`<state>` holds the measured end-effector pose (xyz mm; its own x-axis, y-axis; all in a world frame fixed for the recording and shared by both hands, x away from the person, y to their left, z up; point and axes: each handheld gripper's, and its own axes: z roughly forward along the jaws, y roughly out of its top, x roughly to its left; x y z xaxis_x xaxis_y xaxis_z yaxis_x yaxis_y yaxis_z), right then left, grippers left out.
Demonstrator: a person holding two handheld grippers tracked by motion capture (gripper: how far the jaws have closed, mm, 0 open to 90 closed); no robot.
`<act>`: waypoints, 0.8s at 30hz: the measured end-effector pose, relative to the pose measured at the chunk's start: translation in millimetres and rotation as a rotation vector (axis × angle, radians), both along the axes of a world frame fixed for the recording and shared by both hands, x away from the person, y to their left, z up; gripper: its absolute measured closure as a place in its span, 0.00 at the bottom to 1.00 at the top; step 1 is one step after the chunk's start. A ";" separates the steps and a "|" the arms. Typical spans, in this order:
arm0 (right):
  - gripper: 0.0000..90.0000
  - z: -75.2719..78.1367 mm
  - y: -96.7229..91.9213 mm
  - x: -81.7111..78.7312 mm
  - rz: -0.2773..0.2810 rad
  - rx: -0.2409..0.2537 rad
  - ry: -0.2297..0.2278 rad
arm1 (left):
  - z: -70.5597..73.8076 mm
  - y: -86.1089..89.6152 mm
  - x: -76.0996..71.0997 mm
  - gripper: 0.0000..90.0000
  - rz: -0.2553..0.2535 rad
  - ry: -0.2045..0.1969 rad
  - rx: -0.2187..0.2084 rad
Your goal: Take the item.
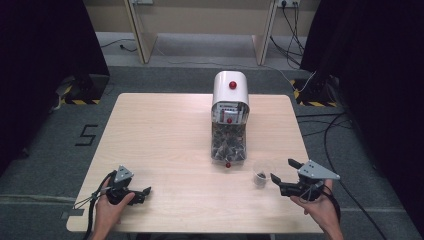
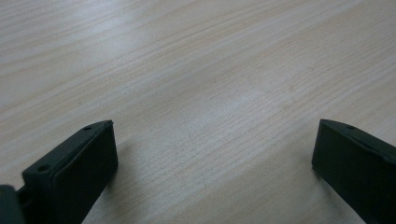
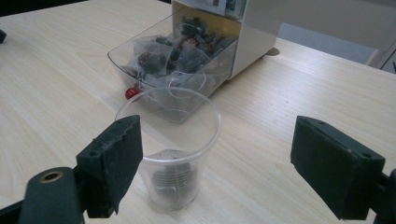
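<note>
Pale wooden table (image 1: 165,130) bearing a white dispenser (image 1: 230,117) and clear cup (image 1: 260,173).

Dark lump inside the clear cup (image 3: 175,158), between the right gripper (image 3: 233,168) jaws: too murky to identify.

Table (image 1: 165,130) evenly lit from overhead, room edges left in deep darkness, soft glare seen on the wood in the left gripper view, faint shadows cast beneath the jaws, near jaws blurred, cup (image 3: 170,144) rendered slightly soft, high view coarse in detail
</note>
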<state>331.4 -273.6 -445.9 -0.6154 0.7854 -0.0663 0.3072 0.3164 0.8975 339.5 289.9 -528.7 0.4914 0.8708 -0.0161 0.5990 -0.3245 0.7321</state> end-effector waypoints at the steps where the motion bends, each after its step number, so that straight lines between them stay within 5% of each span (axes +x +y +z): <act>1: 0.20 -1.0 -0.2 -0.5 -0.004 0.006 -0.001 | 0.0 0.1 0.0 0.00 0.000 0.000 0.001; 24: 0.19 -8.4 -9.2 -14.5 -0.050 0.011 -0.006 | 0.0 0.1 0.0 0.00 0.000 0.000 0.001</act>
